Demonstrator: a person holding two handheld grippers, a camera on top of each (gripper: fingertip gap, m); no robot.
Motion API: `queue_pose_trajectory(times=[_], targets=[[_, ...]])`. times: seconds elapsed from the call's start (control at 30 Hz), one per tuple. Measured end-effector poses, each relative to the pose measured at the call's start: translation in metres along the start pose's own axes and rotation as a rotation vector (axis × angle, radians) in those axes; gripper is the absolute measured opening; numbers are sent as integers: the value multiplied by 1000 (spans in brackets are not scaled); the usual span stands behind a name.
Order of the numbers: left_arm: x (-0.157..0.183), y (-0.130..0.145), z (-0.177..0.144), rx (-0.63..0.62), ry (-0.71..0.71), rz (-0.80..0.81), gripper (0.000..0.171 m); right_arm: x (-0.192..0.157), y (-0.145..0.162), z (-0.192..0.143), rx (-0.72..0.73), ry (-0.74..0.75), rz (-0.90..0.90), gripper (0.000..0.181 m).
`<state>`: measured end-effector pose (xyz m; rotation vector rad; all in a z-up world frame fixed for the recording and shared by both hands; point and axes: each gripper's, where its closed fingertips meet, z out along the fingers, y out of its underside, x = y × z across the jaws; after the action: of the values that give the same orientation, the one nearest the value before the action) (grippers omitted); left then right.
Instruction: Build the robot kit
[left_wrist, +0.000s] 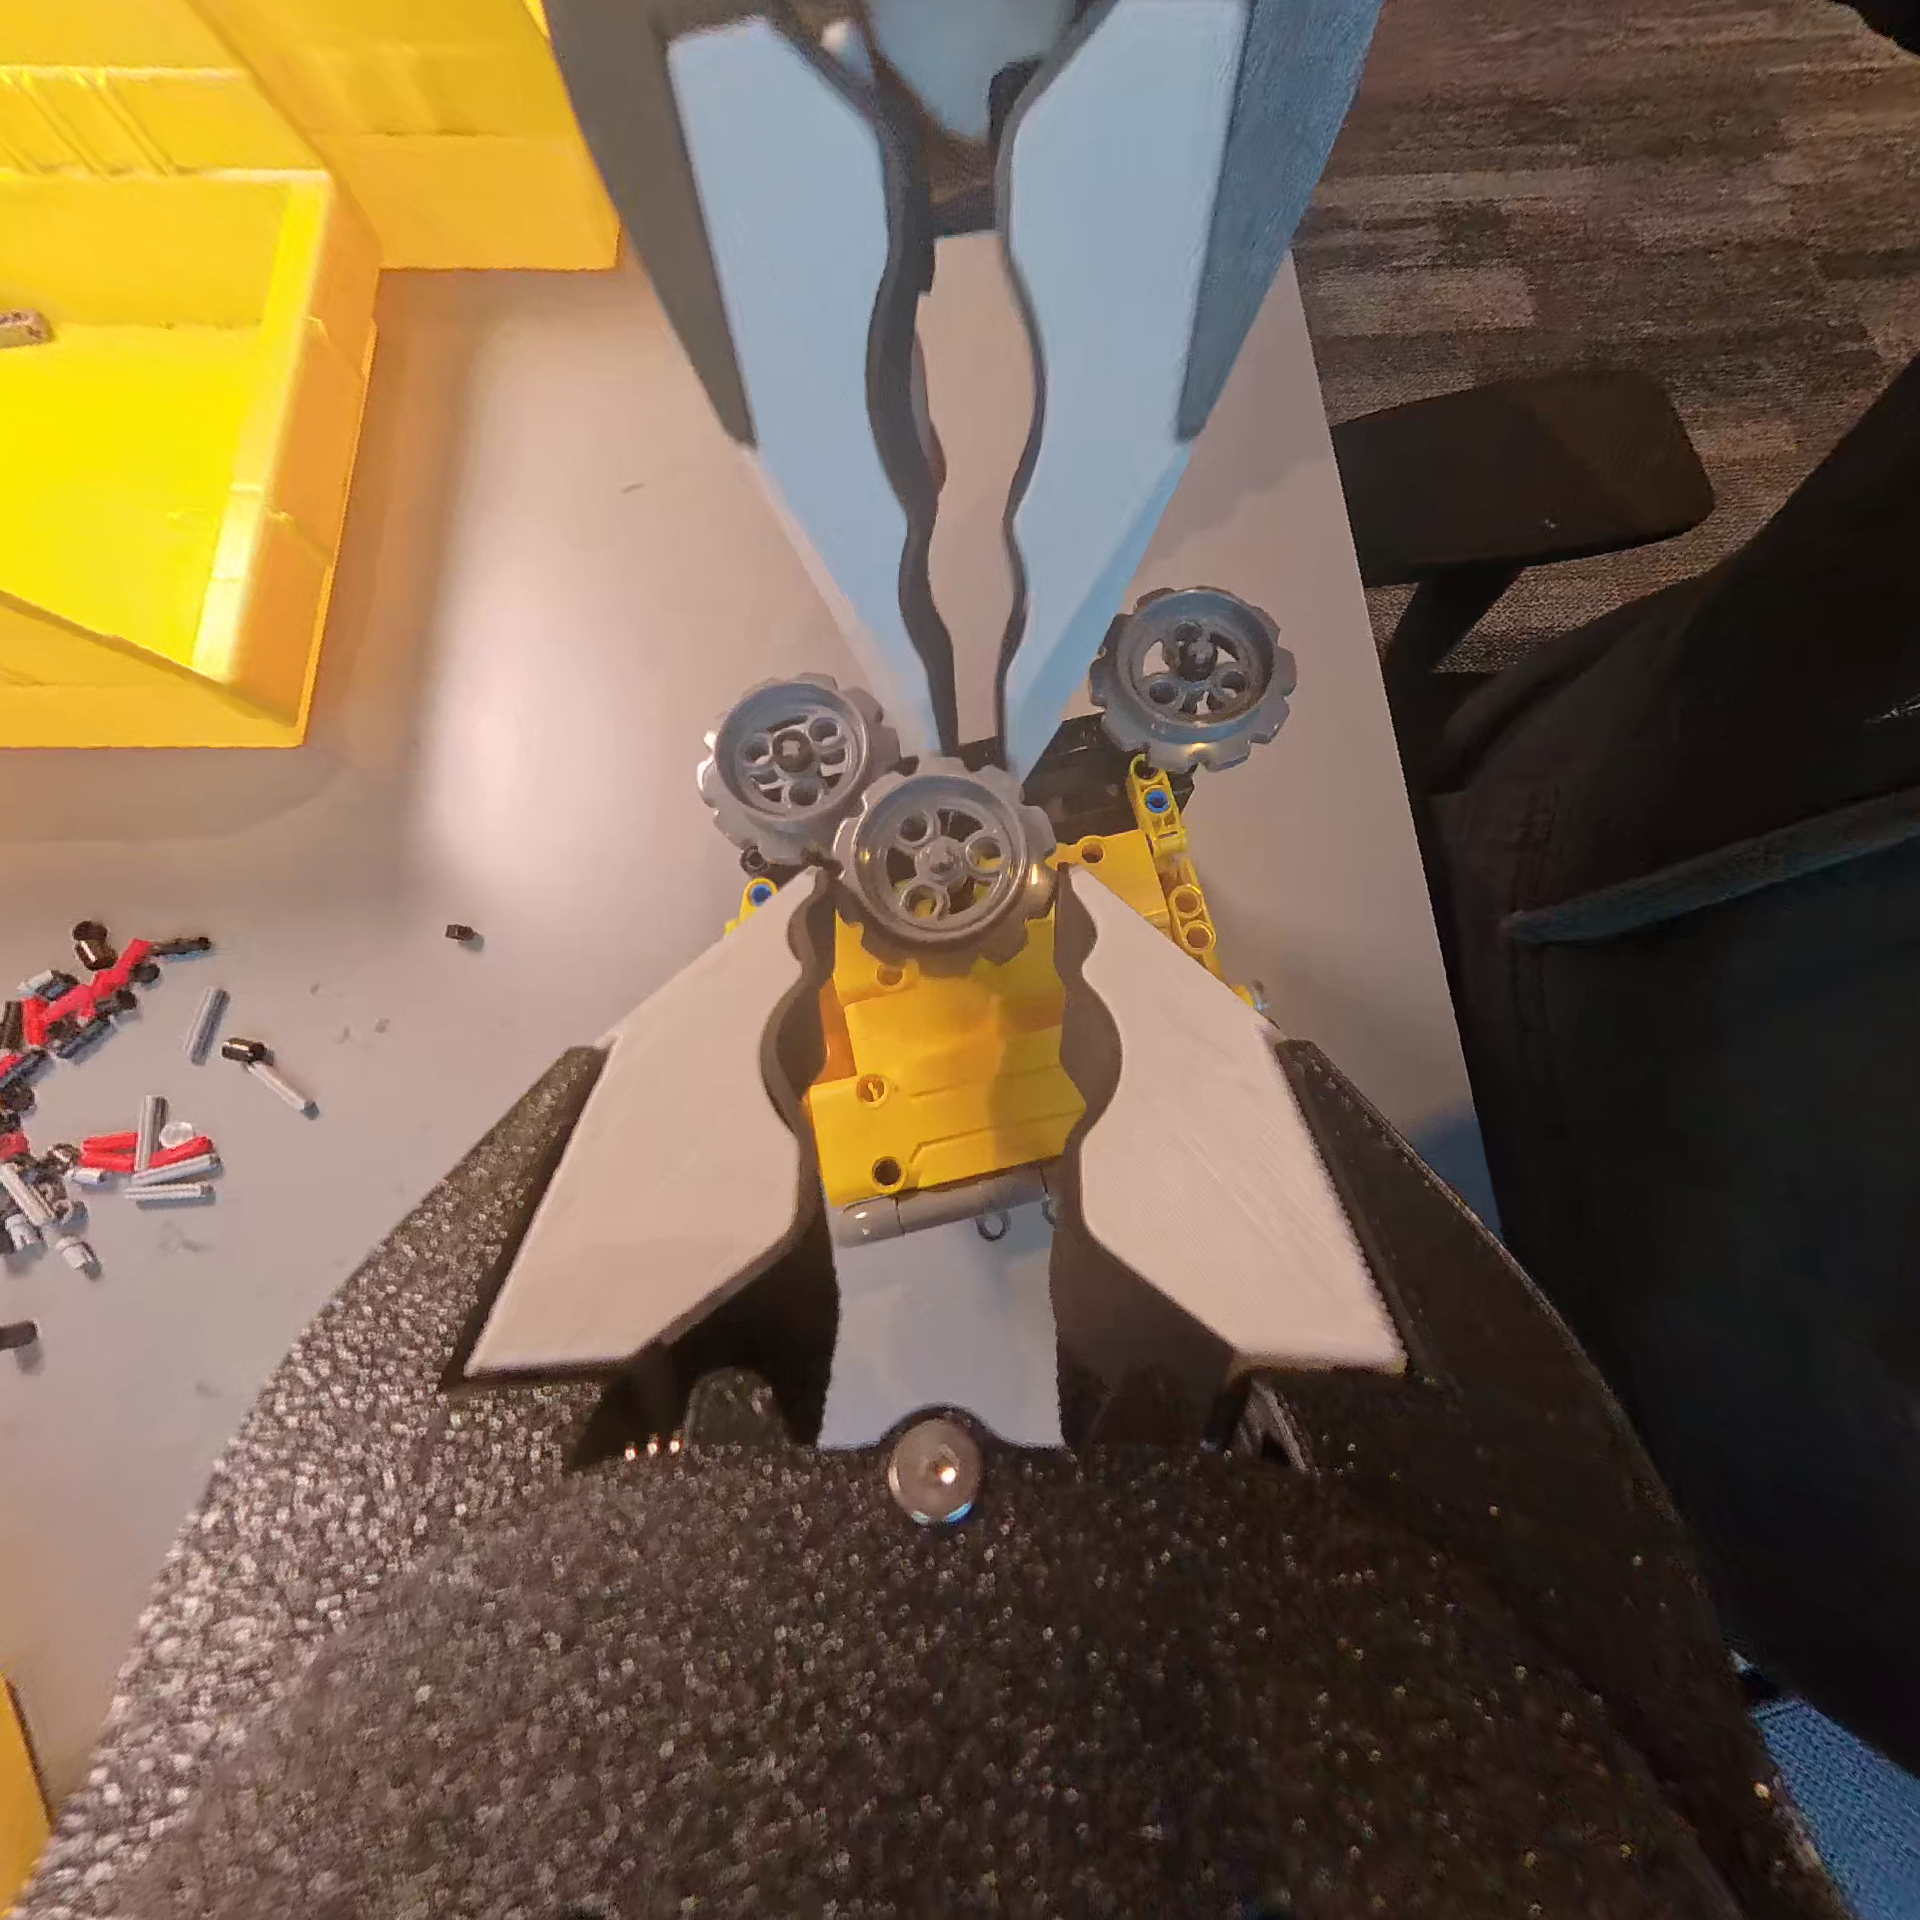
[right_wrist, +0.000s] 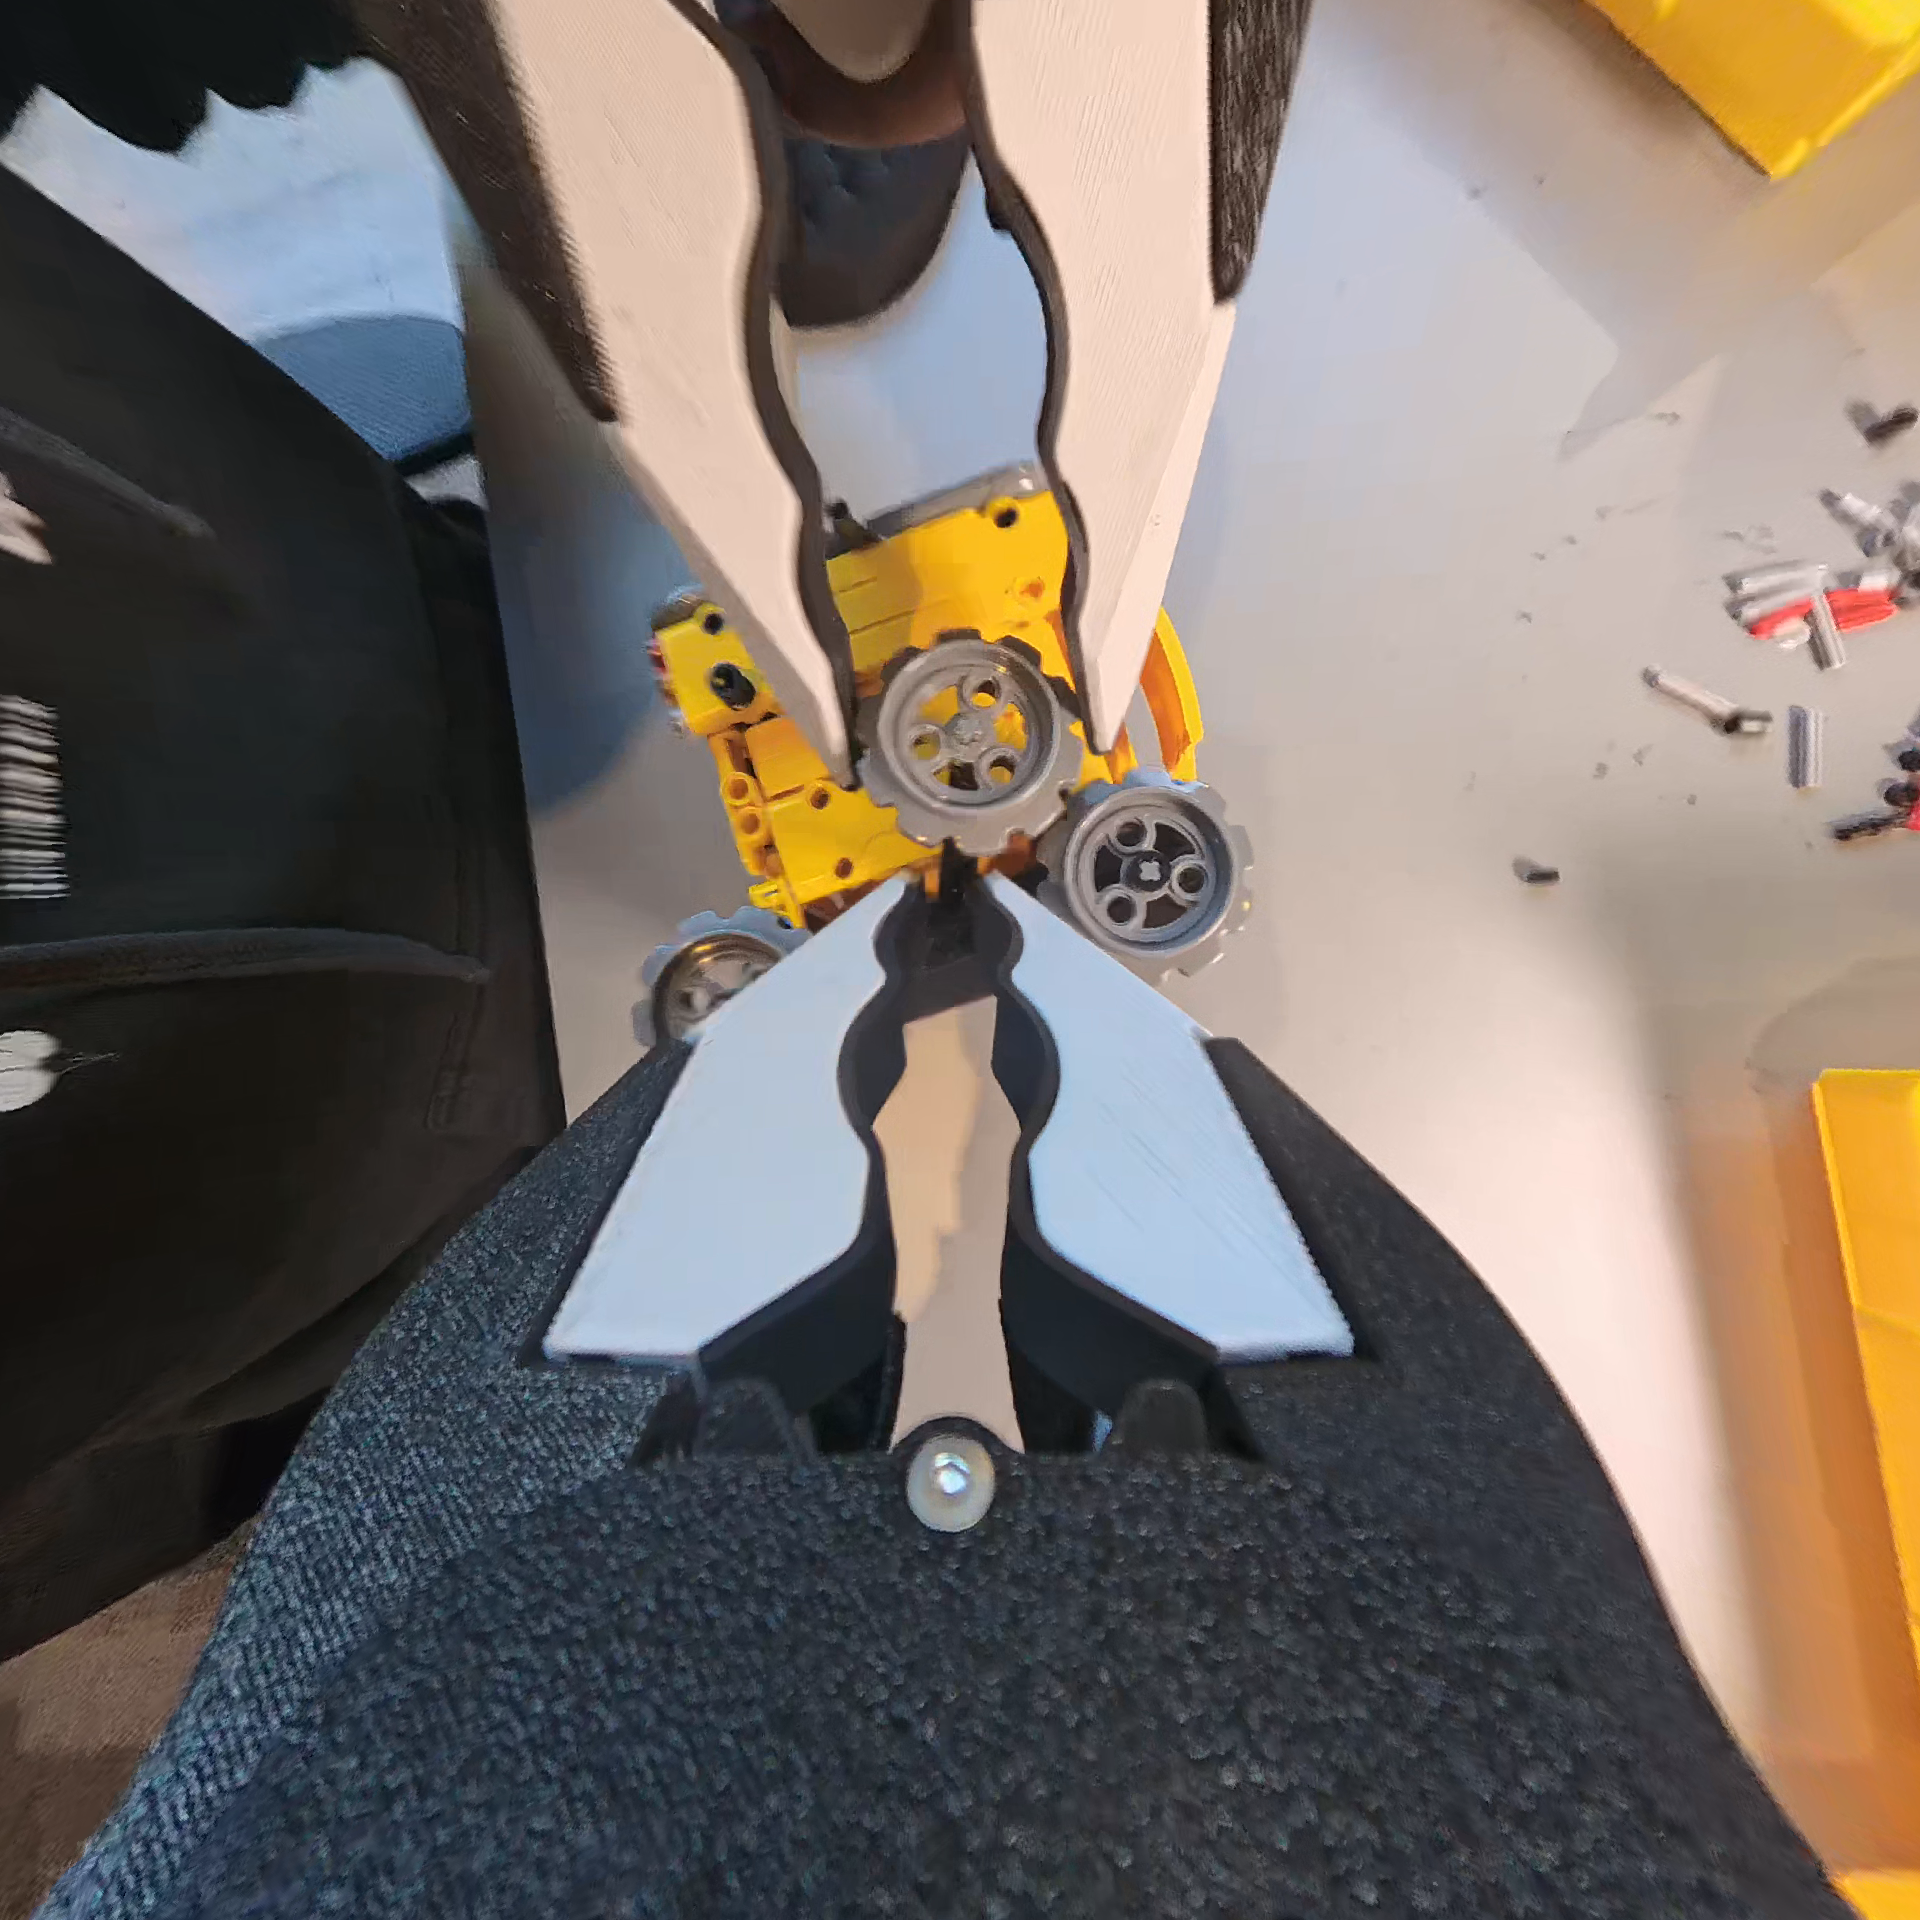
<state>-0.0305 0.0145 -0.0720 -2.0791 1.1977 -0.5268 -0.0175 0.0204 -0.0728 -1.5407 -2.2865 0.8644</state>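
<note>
Now left gripper (left_wrist: 940, 914) clamps yellow model (left_wrist: 935, 1081); right gripper (right_wrist: 945, 894) pinches its black part; yellow bin (left_wrist: 156, 436) holds one small piece.

The toy vehicle (left_wrist: 940, 1070) is held between the fingers of the left gripper (left_wrist: 940, 883) at the near middle of the table (left_wrist: 499, 644), close to its right edge. The right gripper (left_wrist: 977, 743) is set against it from the far side. Three wheels (left_wrist: 940, 857) are grouped at the vehicle's far end. Loose small parts (left_wrist: 114, 1091) are scattered at the left; a box (left_wrist: 260, 540) is placed far left. A chair (left_wrist: 1662, 935) is found beyond the right edge.
</note>
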Motion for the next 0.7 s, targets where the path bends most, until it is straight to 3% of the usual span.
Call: queue_pose_trajectory(times=[0.03, 0.17, 0.3, 0.4, 0.53, 0.7], targets=[[0, 1, 0, -4, -6, -15, 40, -3, -3, -7, 48, -14, -5, 13], [-2, 1, 0, -24, -36, -56, 40, -13, 9, -34, 164, -70, -28, 21], [-4, 1, 0, -66, -81, -68, 40, -39, 31, -26, 207, -174, -15, 39], [-5, 2, 1, -88, -109, -90, 40, -48, 32, -15, 232, -143, -22, 37], [-5, 6, 0, -106, -138, -115, 40, -61, 26, -8, 287, -146, -10, 17], [-2, 10, -2, -110, -155, -130, 40, -57, 21, -21, 285, -101, -48, 20]])
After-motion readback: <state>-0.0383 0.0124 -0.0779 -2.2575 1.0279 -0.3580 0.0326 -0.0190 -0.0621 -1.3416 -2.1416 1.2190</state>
